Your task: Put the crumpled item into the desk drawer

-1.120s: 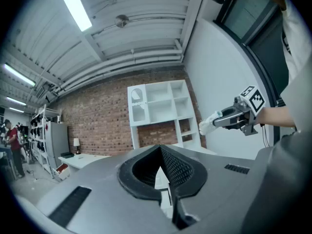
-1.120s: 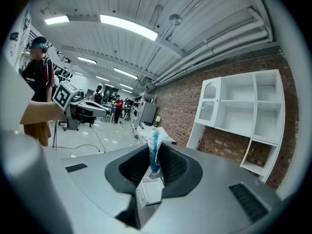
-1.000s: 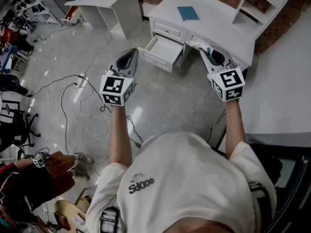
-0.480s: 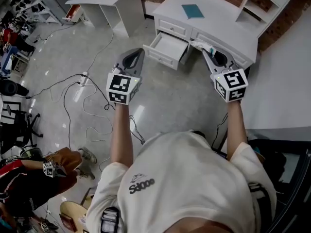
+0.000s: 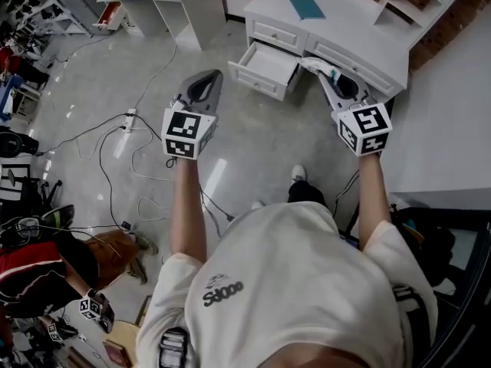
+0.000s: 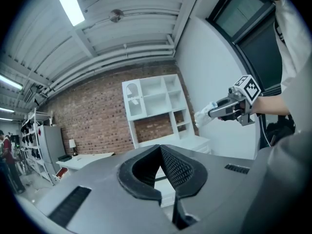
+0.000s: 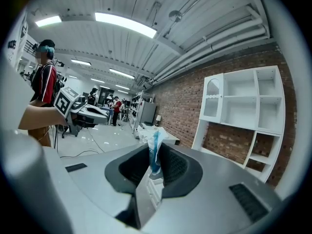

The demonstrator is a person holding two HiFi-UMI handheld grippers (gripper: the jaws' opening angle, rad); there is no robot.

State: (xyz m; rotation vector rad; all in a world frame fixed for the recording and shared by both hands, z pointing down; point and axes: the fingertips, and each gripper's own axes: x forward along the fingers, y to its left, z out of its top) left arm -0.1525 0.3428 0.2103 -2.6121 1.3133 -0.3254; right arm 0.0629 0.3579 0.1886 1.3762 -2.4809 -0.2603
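Room: grey floor [image 5: 253, 152], white table [image 5: 345, 21].
Right gripper [image 5: 322, 75]: jaws pinching the crumpled item [image 5: 313, 65] at the table front.
Left gripper [image 5: 213, 75]: jaws together, empty.
Drawer [image 5: 270, 67]: open, just left of the crumpled item; right gripper nearer.

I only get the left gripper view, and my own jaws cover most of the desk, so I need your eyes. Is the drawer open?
Observer: Yes. The head view shows the drawer pulled out of the white desk.
Operator: Is the right gripper really holding the item?
Observer: Yes. The right gripper is shut on the crumpled item, white with blue.
Operator: Anything on the desktop?
Observer: A teal notebook lies flat there.
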